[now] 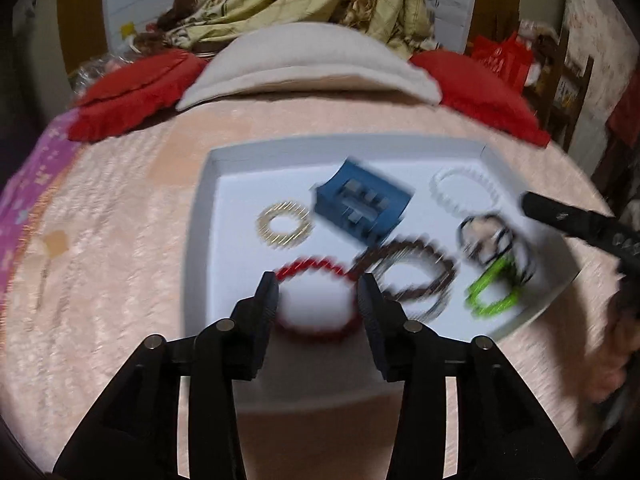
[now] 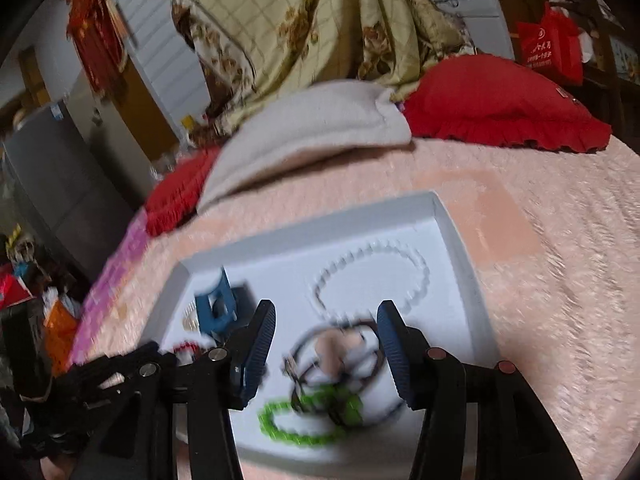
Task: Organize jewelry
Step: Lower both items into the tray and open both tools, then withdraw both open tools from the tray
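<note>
A white tray (image 1: 216, 208) lies on a pink bedspread and holds several pieces of jewelry. In the left wrist view I see a red bead bracelet (image 1: 312, 270), a gold ring-shaped bracelet (image 1: 284, 224), a brown bead bracelet (image 1: 408, 276), a white bead bracelet (image 1: 464, 190), black thin bangles (image 1: 492, 240), a green bracelet (image 1: 492, 292) and a blue holder (image 1: 362, 202). My left gripper (image 1: 318, 294) is open, its fingers either side of the red bracelet. My right gripper (image 2: 326, 338) is open above the black bangles (image 2: 336, 356) and the green bracelet (image 2: 308, 416).
The tray's wall (image 2: 460, 240) also shows in the right wrist view. A folded white towel (image 1: 304, 64) and red pillows (image 1: 132, 92) lie at the bed's far end. A floral quilt (image 2: 304, 20) is piled behind. Both views are motion-blurred.
</note>
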Motion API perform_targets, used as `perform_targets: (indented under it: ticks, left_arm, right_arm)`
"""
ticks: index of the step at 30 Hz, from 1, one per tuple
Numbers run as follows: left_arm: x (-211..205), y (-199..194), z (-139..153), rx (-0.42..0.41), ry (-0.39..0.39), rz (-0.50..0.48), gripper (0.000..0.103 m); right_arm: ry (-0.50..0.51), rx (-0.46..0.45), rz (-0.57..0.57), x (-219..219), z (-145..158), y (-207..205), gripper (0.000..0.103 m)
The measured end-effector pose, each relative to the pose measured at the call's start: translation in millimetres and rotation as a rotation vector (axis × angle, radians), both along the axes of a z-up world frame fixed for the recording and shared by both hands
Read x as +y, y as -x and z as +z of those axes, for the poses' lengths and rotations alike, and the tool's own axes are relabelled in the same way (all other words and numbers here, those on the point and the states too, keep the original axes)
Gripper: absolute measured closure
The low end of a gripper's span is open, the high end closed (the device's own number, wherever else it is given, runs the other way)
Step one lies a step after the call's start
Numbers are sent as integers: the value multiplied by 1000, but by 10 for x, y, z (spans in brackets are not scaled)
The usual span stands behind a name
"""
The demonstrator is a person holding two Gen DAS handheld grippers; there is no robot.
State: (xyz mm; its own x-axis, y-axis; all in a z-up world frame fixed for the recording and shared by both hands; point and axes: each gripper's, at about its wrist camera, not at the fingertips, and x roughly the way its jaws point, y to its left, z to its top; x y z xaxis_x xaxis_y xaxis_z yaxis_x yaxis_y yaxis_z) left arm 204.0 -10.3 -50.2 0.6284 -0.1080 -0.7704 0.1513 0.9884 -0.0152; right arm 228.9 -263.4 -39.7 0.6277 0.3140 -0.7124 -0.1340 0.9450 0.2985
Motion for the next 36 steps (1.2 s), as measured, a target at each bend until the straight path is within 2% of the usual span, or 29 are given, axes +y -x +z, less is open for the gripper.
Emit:
perform_targets:
  ticks: [1,3,6,9,12,14,16,18,20,21,22,24,26,28,33,36]
  left_arm:
    - [13,13,-53,15,-16,5,61]
    - [106,71,-126,32,18,20,55]
    - [177,161,-125,26,22,39,52]
    - [171,281,-128,6,1,37,51]
    - [186,408,-126,8,-4,44,50]
    - [195,470,-121,18,-3,52,50]
    - [214,513,-73,48,24,56,50]
    - [257,648,99,12,65,68,50]
    - [280,863,354,-66,70,87,38]
    - [285,982,483,-109,67,103,21]
    - [286,1068,569,-138,69,111,10]
    - [244,1335,771,-196,68,99,0]
    - [163,1486,840,-181,52,65,0]
    - [65,1686,893,-208,33,38,0]
    - [-139,2021,1024,-270,-106,100,0]
    - [-131,2101,1063,-249,-97,115,0]
  right_arm:
    - [16,32,15,-9,-45,29,52]
    - [62,87,33,-29,-154,110,52]
    - [181,58,9,-67,-151,272,52]
    - [129,37,24,-167,-155,450,52]
    - [161,30,47,-147,-164,584,51]
    - [163,14,74,-121,-159,685,46]
    - [155,-4,69,-127,-110,786,44]
    - [132,-52,56,-131,33,947,44]
    - [120,-99,53,-86,192,1134,42]
    - [124,-121,37,-67,279,1280,34]
    - [126,-132,18,-49,327,1378,23]
    - [110,-160,1,-11,399,1637,15]
    - [103,-170,7,53,414,1817,14]
    - [120,-190,26,125,412,1994,14]
    - [232,-233,32,226,354,2187,14]
    - [232,-237,20,128,351,2217,14]
